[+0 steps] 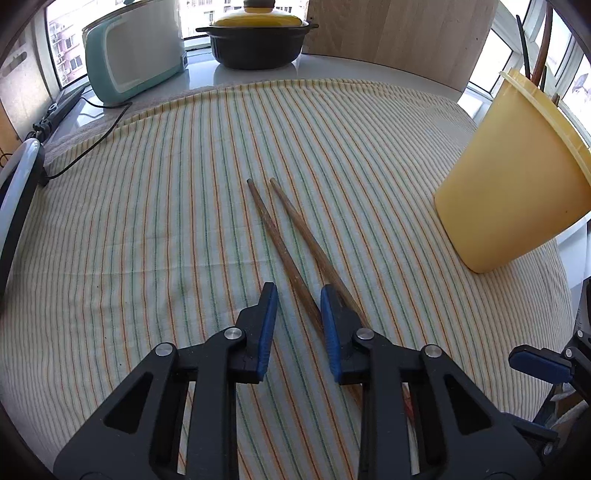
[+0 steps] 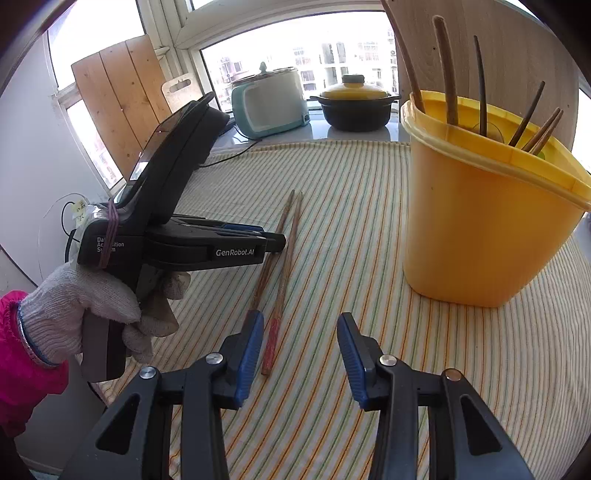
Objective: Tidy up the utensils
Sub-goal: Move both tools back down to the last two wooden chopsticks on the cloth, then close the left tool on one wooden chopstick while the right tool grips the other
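Two brown wooden chopsticks (image 1: 284,236) lie side by side on the striped cloth (image 1: 147,221). My left gripper (image 1: 298,295) is open, low over them, with one chopstick running between its fingers and the other under the right finger. In the right wrist view the chopsticks (image 2: 284,266) lie ahead, and the left gripper (image 2: 273,240) comes in from the left above them. My right gripper (image 2: 300,325) is open and empty, near the chopsticks' red ends. A yellow utensil holder (image 2: 480,221) with several utensils stands at the right; it also shows in the left wrist view (image 1: 517,177).
A teal cooker (image 1: 136,55), a black pot with a yellow lid (image 1: 258,40) and a wooden board (image 1: 399,33) stand at the back by the window. A black cable (image 1: 92,147) runs along the cloth's left edge.
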The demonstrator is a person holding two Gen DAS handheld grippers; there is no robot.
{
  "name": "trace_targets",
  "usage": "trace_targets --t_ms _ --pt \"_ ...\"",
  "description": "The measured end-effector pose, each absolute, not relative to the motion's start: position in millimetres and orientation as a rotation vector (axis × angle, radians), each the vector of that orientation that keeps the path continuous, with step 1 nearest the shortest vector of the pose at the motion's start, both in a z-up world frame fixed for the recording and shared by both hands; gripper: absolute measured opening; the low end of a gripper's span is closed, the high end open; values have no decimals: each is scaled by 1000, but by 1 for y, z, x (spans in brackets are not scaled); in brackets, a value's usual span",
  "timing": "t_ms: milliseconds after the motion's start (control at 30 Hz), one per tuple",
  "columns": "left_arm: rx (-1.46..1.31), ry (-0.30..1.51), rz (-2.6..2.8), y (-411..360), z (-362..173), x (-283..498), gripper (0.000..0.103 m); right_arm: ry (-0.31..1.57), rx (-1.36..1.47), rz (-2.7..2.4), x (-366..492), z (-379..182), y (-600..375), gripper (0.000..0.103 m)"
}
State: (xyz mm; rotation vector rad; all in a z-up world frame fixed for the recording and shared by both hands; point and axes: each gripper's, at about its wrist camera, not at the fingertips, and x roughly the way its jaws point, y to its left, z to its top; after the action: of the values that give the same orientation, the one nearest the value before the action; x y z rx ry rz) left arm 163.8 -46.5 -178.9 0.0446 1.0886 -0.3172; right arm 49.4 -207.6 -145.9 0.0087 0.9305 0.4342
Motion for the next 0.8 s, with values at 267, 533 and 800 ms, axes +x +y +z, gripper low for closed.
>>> trace_targets --t_ms 267,533,800 --pt "85 1078 -313 -50 -180 169 13 948 -33 432 65 -151 -191 39" --pt "42 1095 -340 -26 -180 164 7 992 -60 439 86 -161 -174 35" --pt "61 1092 -322 -15 -178 159 6 1062 -104 440 115 -175 -155 31"
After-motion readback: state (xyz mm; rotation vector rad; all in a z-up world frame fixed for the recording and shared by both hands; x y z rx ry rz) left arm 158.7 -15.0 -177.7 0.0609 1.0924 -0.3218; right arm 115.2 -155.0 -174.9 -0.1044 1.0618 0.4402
